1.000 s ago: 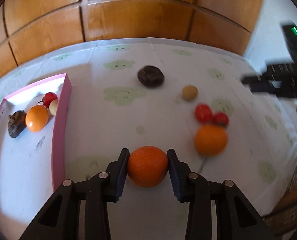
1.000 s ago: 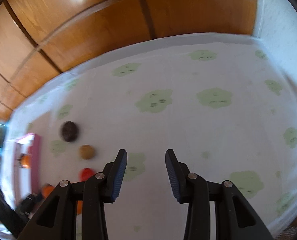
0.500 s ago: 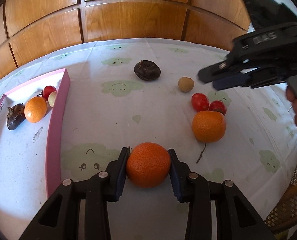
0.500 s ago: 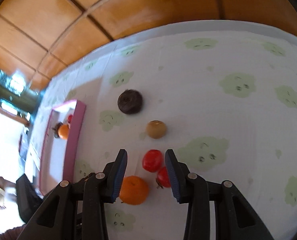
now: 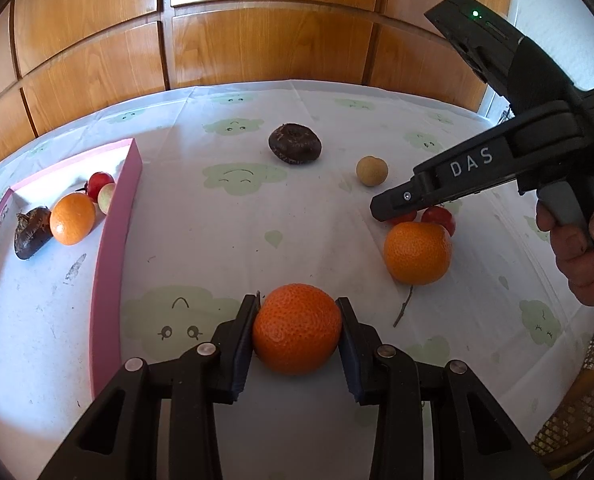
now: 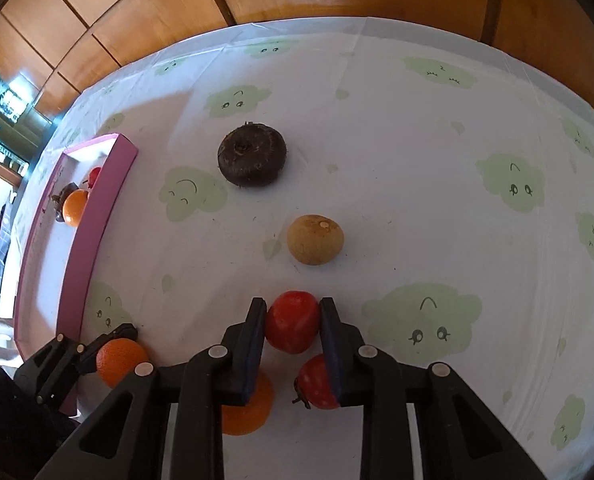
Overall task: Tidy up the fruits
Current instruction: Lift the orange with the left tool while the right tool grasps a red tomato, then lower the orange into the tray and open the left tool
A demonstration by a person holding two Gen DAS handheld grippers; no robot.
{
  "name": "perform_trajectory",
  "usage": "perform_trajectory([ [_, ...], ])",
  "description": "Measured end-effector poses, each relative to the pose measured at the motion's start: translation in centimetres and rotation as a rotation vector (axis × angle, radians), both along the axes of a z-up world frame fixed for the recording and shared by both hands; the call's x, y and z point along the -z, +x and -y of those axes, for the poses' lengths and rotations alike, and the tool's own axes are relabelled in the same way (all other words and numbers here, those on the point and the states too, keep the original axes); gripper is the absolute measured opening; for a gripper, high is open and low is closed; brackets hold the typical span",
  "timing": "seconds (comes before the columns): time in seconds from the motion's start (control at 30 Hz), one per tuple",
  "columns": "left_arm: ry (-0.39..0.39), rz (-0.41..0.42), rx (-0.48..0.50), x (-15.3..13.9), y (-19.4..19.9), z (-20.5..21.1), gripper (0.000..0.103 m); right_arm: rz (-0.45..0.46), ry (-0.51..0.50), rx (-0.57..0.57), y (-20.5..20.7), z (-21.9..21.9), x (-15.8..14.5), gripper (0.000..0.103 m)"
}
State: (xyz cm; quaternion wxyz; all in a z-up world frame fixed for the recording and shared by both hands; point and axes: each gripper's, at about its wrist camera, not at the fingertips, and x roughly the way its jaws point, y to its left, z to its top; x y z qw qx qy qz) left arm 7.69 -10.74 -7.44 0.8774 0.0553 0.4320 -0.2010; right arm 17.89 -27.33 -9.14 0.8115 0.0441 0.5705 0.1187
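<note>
My left gripper (image 5: 297, 312) is shut on a pebbly orange (image 5: 297, 328) that rests on the cloud-print tablecloth, right of the pink tray (image 5: 113, 240). My right gripper (image 6: 293, 305) points down over the fruit cluster. Its jaws are closing on a red tomato (image 6: 293, 326), and both pads touch the tomato's sides. A second red tomato (image 6: 315, 384) lies under the right finger, and a loose orange (image 5: 417, 252) sits just beside them. In the tray are an orange (image 5: 73, 218), a dark fruit (image 5: 31, 232) and two small fruits.
A dark water chestnut (image 6: 252, 156) and a tan longan (image 6: 315, 240) lie farther out on the cloth. A wooden panelled wall (image 5: 257, 40) rises behind the table. A person's hand (image 5: 581, 256) grips the right tool's handle, and a wicker chair (image 5: 577, 420) stands at the right edge.
The right gripper swung in over the fruit cluster, dropped and rolled, and its jaws narrowed onto the red tomato. The left gripper stayed put with its orange.
</note>
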Motion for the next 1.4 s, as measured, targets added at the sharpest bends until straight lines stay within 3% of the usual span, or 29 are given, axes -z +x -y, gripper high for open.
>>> perform_trajectory([
  [0.3,0.016,-0.017,0.022,-0.5,0.5,0.1,0.037,0.025,-0.044,-0.038,-0.3,-0.4,0.3,0.027],
  [0.4,-0.018,-0.033,0.017,-1.3,0.9,-0.3,0.037,0.033,-0.053,-0.039,-0.3,-0.6,0.3,0.027],
  [0.57,-0.085,0.009,0.003,-4.4,0.5,-1.7,0.037,0.049,-0.087,-0.06,-0.5,-1.7,0.3,0.027],
  [0.7,-0.156,0.001,-0.079,-6.5,0.9,-5.2,0.037,0.056,-0.1,-0.066,-0.8,-2.3,0.4,0.027],
  [0.83,-0.181,-0.041,-0.21,-6.7,1.9,-10.3,0.037,0.061,-0.109,-0.068,-0.9,-2.6,0.3,0.027],
  [0.97,-0.156,-0.117,-0.355,-4.9,3.3,-15.3,0.037,0.067,-0.118,-0.071,-1.1,-2.8,0.3,0.027],
  [1.1,-0.133,-0.195,-0.416,-2.7,4.9,-17.6,0.037,0.071,-0.119,-0.07,-1.2,-3.0,0.3,0.027],
  [1.4,-0.014,-0.136,-0.431,-2.3,10.6,-16.9,0.037,0.071,-0.118,-0.07,-1.1,-2.9,0.4,0.027],
])
